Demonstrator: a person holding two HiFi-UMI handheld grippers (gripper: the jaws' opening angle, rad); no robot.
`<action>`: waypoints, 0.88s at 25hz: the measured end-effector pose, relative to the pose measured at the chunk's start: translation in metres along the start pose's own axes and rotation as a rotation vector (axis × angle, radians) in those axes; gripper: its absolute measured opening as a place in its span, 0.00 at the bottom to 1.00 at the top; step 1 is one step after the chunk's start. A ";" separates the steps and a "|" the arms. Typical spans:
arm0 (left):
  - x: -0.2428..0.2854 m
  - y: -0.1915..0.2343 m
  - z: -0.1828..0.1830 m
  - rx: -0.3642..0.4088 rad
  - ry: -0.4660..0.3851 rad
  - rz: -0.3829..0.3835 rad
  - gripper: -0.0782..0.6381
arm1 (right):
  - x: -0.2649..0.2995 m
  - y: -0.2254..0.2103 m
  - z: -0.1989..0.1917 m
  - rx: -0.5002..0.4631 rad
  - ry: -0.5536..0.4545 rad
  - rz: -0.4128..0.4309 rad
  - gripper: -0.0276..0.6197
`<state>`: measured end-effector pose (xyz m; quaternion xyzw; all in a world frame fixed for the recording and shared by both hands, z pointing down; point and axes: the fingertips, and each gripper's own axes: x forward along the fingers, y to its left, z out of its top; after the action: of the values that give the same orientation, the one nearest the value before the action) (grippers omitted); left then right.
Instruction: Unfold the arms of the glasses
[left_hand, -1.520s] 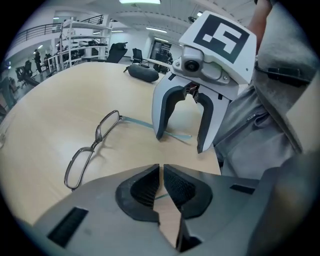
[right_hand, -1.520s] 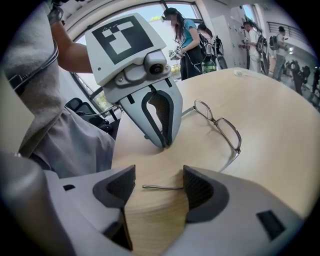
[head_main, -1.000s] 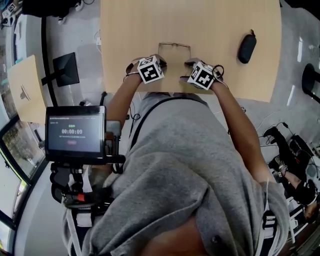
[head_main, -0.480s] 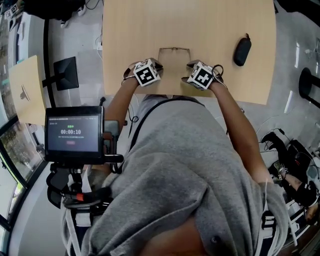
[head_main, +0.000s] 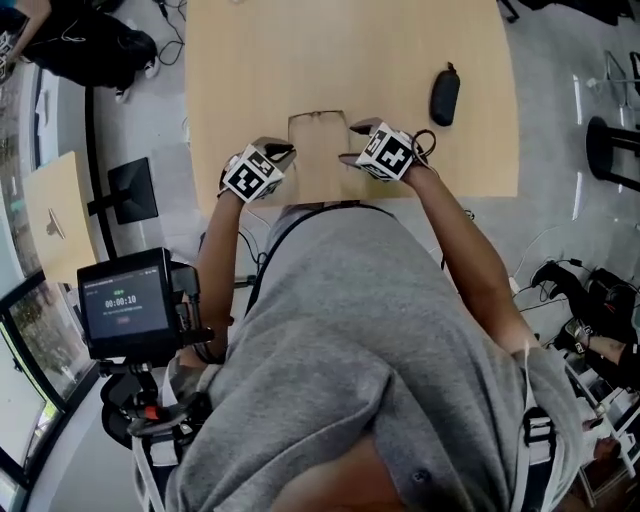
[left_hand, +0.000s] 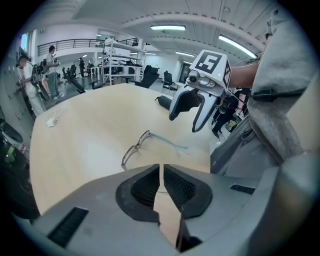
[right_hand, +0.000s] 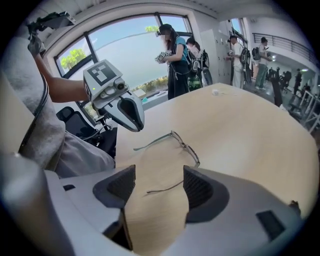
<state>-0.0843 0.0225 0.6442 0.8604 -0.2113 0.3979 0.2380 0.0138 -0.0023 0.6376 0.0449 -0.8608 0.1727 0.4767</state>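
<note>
Thin wire-framed glasses lie on the light wooden table near its front edge, lenses away from me and both arms swung out toward me. My left gripper hovers just left of the left arm, its jaws closed to a hairline slit with nothing between them. My right gripper sits just right of the right arm, jaws wide apart. In the right gripper view the glasses lie ahead and one arm tip rests on the table between the open fingers. The left gripper view shows the glasses beyond the pads.
A black oblong case lies on the table to the right. A small white scrap sits at the far side. A screen on a rig hangs at my lower left. People stand beyond the table in both gripper views.
The head view has swung, so the table sits further left. The left gripper has drawn a little away from the glasses, toward the near left. The glasses stay flat with arms out.
</note>
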 end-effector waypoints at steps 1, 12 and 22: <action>-0.008 -0.012 0.012 0.005 -0.015 0.022 0.12 | -0.020 0.004 0.000 -0.004 -0.024 -0.018 0.51; -0.091 -0.062 0.096 0.001 -0.298 0.251 0.12 | -0.146 0.019 0.038 -0.010 -0.386 -0.158 0.15; -0.229 -0.128 0.129 -0.001 -0.682 0.405 0.12 | -0.267 0.094 0.113 0.034 -0.786 -0.169 0.05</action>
<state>-0.0746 0.0901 0.3598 0.8840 -0.4439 0.1278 0.0713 0.0445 0.0243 0.3354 0.1858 -0.9679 0.1167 0.1229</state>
